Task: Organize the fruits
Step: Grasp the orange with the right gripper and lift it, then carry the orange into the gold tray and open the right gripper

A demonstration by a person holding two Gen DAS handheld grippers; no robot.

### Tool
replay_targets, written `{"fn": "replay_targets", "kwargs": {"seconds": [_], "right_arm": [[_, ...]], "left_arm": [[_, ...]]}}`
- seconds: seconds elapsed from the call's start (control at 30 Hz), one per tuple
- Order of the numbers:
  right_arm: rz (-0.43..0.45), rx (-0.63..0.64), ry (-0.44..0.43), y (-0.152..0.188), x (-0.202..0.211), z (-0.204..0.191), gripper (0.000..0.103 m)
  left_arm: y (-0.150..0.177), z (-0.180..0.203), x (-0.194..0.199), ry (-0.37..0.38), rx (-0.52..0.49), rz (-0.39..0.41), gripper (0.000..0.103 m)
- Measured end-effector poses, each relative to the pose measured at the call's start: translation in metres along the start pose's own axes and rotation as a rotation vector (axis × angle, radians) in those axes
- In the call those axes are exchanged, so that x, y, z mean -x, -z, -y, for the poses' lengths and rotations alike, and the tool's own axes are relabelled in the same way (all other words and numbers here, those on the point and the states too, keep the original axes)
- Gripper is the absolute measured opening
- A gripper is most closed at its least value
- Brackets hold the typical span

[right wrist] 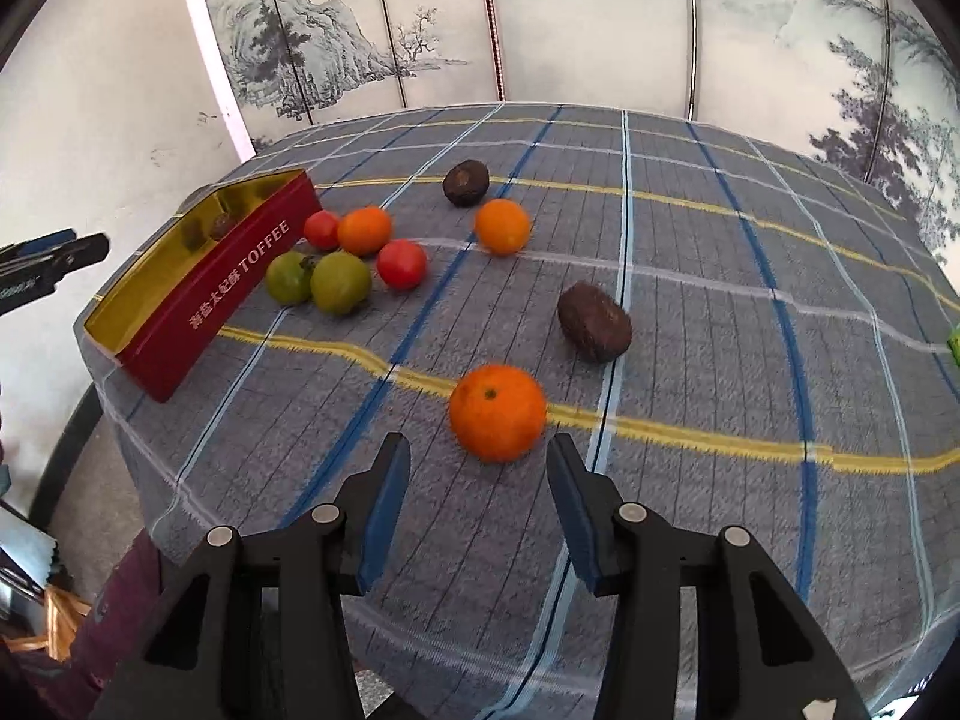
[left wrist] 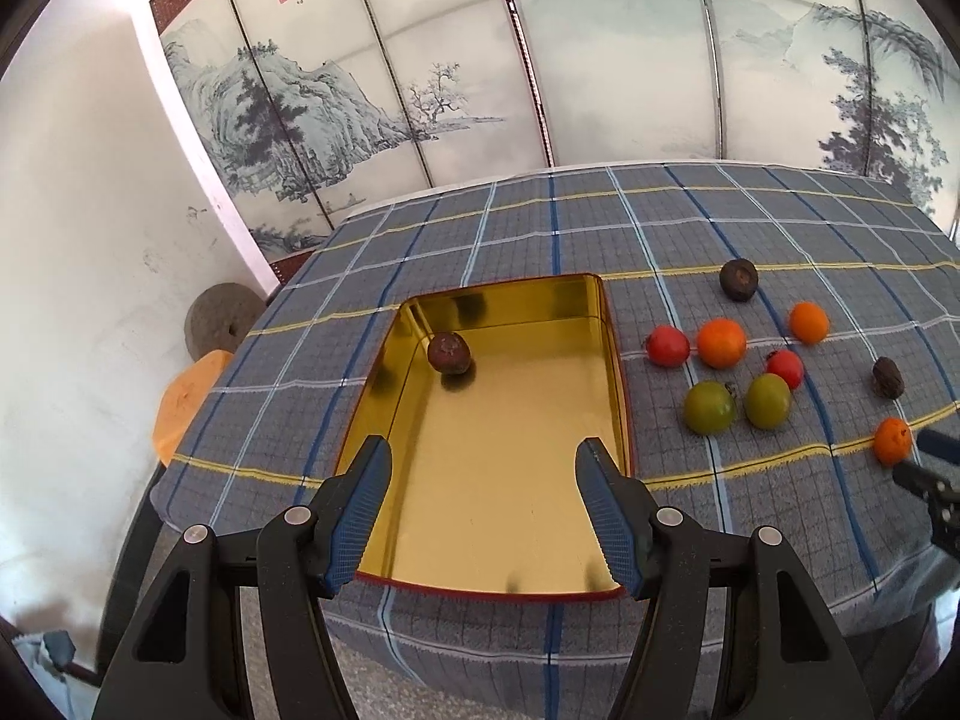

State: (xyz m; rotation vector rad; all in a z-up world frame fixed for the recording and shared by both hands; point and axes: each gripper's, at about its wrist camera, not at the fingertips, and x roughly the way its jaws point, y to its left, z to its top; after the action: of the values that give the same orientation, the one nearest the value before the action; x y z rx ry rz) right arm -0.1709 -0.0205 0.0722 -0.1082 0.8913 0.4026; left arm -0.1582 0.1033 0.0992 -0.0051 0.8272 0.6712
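Note:
A gold-lined red tin [left wrist: 612,324] lies on the plaid tablecloth and holds one dark brown fruit [left wrist: 449,352]. My left gripper [left wrist: 483,456] is open and empty above the tin's near end. To the tin's right lie red, orange and green fruits [left wrist: 720,342] and two more brown ones [left wrist: 738,279]. In the right wrist view my right gripper [right wrist: 479,453] is open, just short of an orange [right wrist: 497,412] on the cloth. A brown fruit [right wrist: 594,321] lies beyond it. The tin [right wrist: 198,294] is at the left.
A painted folding screen [left wrist: 540,60] stands behind the table. An orange stool [left wrist: 186,396] and a round stone [left wrist: 219,321] sit off the table's left edge. Something green [right wrist: 954,345] shows at the right edge of the right wrist view.

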Motion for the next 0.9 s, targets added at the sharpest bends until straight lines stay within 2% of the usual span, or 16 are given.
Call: {"fn": "replay_targets", "kwargs": {"seconds": [0.17, 0.2, 0.3, 0.37, 0.53, 0.67, 0.8, 0.9], "right_arm": [[-0.024, 0.018, 0.011, -0.011, -0.015, 0.002, 0.045], [-0.033, 0.022, 0.012, -0.012, -0.019, 0.002, 0.032], [-0.047, 0.027, 0.011, -0.015, -0.021, -0.002, 0.031], [-0.034, 0.021, -0.046, -0.021, -0.012, -0.010, 0.030], [0.055, 0.131, -0.196, -0.063, 0.016, -0.071, 0.031], [0.074, 0.219, -0.256, -0.089, 0.010, -0.123, 0.031], [0.035, 0.269, -0.314, -0.110, -0.022, -0.167, 0.031], [-0.016, 0.295, -0.308, -0.125, -0.058, -0.192, 0.031]], "left_arm": [[0.003, -0.001, 0.000, 0.002, 0.001, -0.002, 0.065], [0.004, -0.003, 0.000, 0.003, 0.003, -0.003, 0.065], [0.007, -0.012, 0.003, 0.008, 0.022, 0.000, 0.065], [0.010, -0.021, 0.005, 0.012, 0.044, -0.004, 0.065], [0.022, -0.045, 0.007, 0.009, 0.102, -0.034, 0.065], [0.033, -0.065, 0.010, -0.018, 0.126, -0.049, 0.065], [0.038, -0.082, 0.013, -0.033, 0.152, -0.052, 0.065], [0.041, -0.091, 0.014, -0.043, 0.159, -0.055, 0.065]]}}
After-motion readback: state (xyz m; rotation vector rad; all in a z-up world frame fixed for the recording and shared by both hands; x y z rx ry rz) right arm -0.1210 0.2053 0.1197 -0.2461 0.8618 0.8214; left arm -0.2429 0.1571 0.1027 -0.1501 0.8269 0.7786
